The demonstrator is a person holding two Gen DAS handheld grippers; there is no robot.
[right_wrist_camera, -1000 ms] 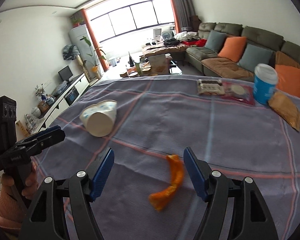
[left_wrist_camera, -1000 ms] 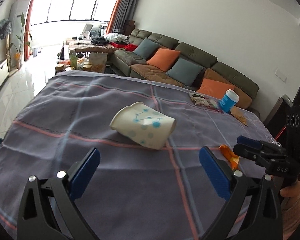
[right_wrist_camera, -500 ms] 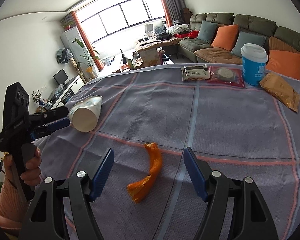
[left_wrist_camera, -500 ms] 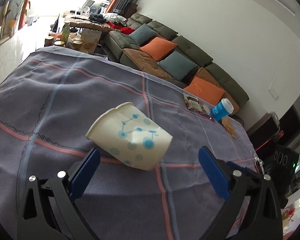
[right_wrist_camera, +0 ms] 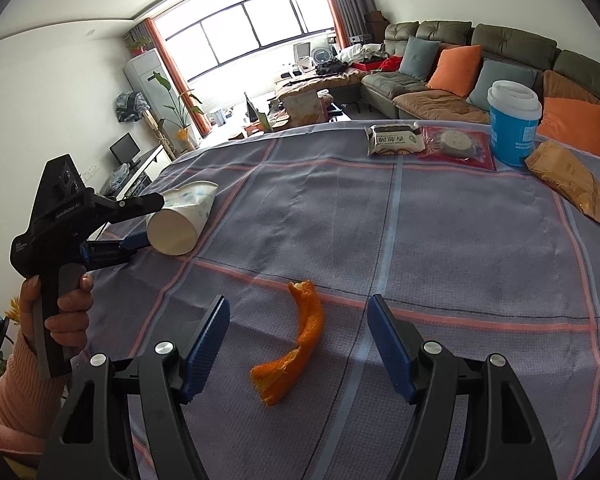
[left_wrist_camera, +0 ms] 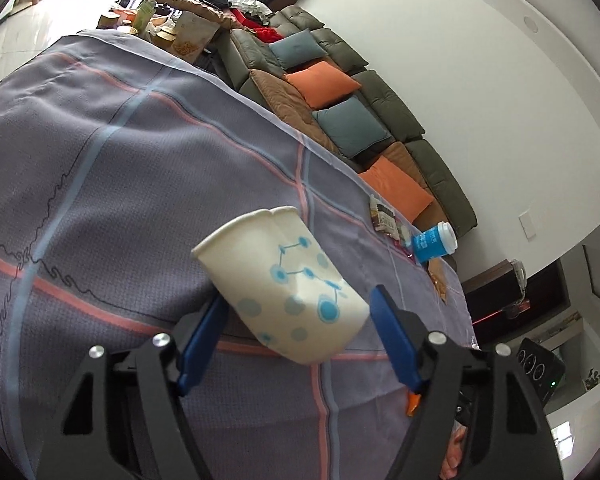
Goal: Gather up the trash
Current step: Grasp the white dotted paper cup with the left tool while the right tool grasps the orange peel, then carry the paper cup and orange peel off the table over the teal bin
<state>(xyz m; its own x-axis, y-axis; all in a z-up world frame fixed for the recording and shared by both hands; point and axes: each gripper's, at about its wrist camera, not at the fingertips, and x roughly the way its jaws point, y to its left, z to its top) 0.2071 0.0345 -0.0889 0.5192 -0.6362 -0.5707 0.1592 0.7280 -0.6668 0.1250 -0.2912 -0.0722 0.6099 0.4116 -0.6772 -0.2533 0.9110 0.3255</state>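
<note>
We see the left tool [left_wrist_camera: 296, 332] rolled to one side, its blue fingers [left_wrist_camera: 202, 342] spread around the base end of a tipped paper cup [left_wrist_camera: 284, 284]. One pad lies against the cup's side; the other stands just off it, so the tool is released, not yet clamped. In the right view a hand [right_wrist_camera: 66, 312] in a pink sleeve grips this tool by its handle near the table's left edge, and the cup [right_wrist_camera: 182, 220] lies on its side on the cloth with its bottom towards us.

The right tool [right_wrist_camera: 298, 344] hangs low over the near part of the table [right_wrist_camera: 460, 248], its fingers [right_wrist_camera: 208, 342] wide apart and holding nothing. An orange peel [right_wrist_camera: 296, 344] lies on the cloth between them, touching neither pad.

Around the peel the cloth is bare on both sides. At the far edge stand a blue cup with a white lid [right_wrist_camera: 512, 124], two snack packets [right_wrist_camera: 396, 140] beside it, and a brown packet [right_wrist_camera: 568, 176] to its right, all well apart from both tools. Beyond that edge runs a sofa [right_wrist_camera: 480, 60] with orange and blue cushions.
</note>
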